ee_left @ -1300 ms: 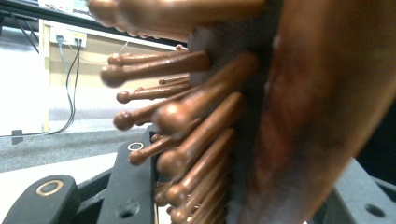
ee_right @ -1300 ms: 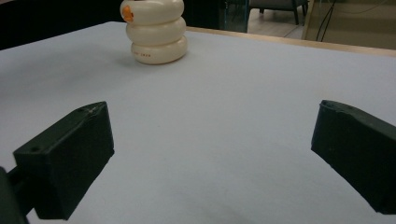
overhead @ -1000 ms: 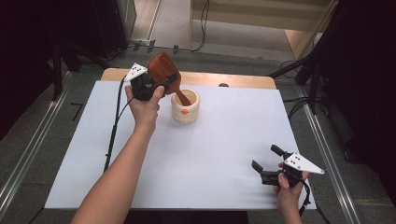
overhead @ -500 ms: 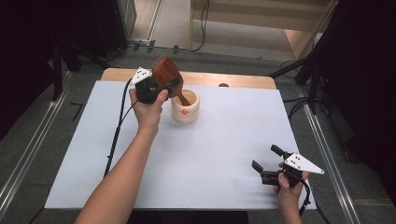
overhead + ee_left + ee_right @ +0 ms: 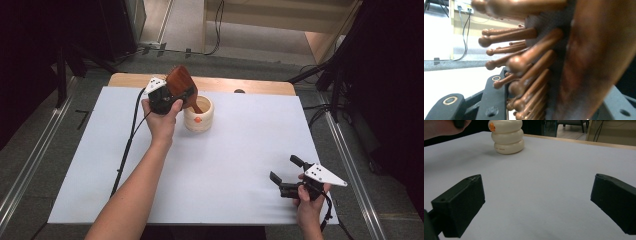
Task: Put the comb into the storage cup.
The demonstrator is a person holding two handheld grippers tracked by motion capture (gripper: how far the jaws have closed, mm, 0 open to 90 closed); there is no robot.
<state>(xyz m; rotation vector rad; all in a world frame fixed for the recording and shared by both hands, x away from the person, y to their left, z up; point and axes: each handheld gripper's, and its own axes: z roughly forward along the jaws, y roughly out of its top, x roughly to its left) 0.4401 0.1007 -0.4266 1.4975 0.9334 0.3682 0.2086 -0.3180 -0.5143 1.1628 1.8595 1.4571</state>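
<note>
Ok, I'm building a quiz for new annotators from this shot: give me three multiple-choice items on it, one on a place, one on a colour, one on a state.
1. Where does the hairbrush's handle point?
A. Into the cream holder
B. Onto the bare mat
C. At the right gripper

2. What colour is the hairbrush?
A. Blue
B. Reddish brown
C. White

3. How does the right gripper stand?
A. Shut on the holder
B. Shut on nothing
C. Open, holding nothing

Answers:
1 A: the left gripper holds the hairbrush with its handle down in the holder.
2 B: its head and pins are reddish brown.
3 C: the right gripper has its fingers wide apart over bare mat.
</note>
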